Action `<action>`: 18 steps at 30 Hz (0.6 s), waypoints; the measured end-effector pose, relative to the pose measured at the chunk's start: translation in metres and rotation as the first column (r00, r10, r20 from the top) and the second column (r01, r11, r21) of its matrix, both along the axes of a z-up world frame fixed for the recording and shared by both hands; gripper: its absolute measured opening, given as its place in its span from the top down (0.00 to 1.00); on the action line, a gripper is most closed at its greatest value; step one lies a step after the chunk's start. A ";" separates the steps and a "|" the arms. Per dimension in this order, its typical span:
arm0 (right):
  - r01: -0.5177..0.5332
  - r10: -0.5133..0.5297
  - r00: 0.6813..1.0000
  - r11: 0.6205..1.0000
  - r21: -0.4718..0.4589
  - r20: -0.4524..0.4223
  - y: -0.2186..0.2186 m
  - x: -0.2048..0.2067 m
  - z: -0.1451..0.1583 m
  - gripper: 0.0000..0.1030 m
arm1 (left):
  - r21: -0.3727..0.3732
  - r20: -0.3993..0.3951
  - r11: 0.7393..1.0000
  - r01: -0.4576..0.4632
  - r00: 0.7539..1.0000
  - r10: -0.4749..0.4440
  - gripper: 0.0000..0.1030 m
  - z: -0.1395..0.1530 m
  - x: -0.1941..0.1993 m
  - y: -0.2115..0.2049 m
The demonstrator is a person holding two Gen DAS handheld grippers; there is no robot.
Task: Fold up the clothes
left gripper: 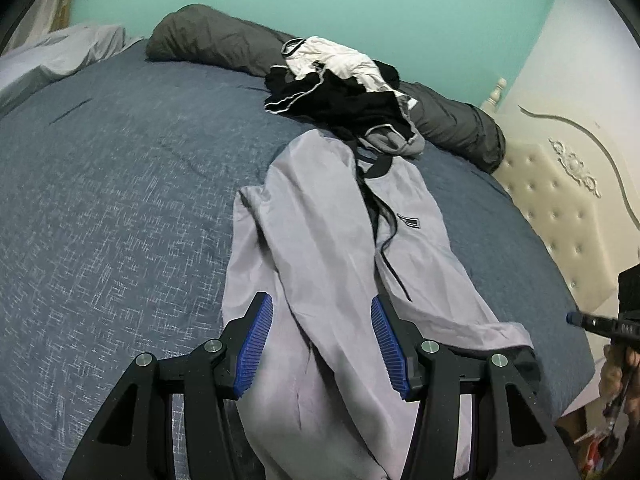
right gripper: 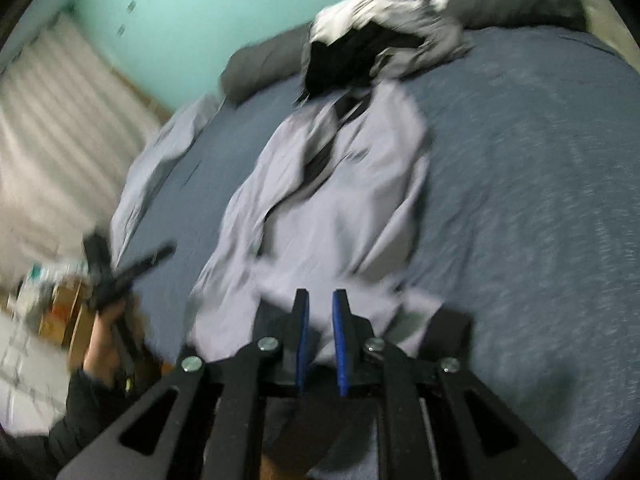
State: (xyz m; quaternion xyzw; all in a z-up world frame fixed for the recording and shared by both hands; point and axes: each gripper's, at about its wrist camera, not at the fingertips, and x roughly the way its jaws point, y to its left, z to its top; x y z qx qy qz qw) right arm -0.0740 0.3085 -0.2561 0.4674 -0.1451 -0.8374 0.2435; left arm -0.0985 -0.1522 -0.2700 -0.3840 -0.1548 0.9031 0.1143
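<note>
From the left wrist, the left gripper hangs with its jaws spread wide over a grey jacket lying lengthwise on the blue bedspread; a heap of black and white clothes sits past its collar. The right wrist view is blurred: the right gripper appears nearly closed above the jacket's hem, gripping nothing.

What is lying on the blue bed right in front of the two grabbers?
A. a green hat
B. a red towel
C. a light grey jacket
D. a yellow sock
C: a light grey jacket with a dark collar and drawstring lies spread along the blue bed cover, reaching from the clothes pile toward the open left gripper.
</note>
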 end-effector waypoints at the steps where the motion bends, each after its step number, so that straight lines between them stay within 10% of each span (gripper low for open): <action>1: 0.023 -0.023 1.000 0.999 0.024 0.004 0.005 -0.009 -0.003 0.87 | 0.001 0.003 1.000 -0.006 1.000 0.006 0.46 -0.004 -0.002 0.001; 8: 0.066 -0.094 0.983 0.983 0.173 0.157 0.000 -0.066 -0.071 0.86 | -0.009 0.028 1.000 -0.023 0.999 0.023 0.46 -0.036 -0.008 0.007; 18: -0.005 -0.020 0.977 0.993 0.116 0.211 -0.062 -0.109 -0.105 0.83 | -0.004 0.054 1.000 -0.013 0.998 0.013 0.46 -0.054 -0.016 0.000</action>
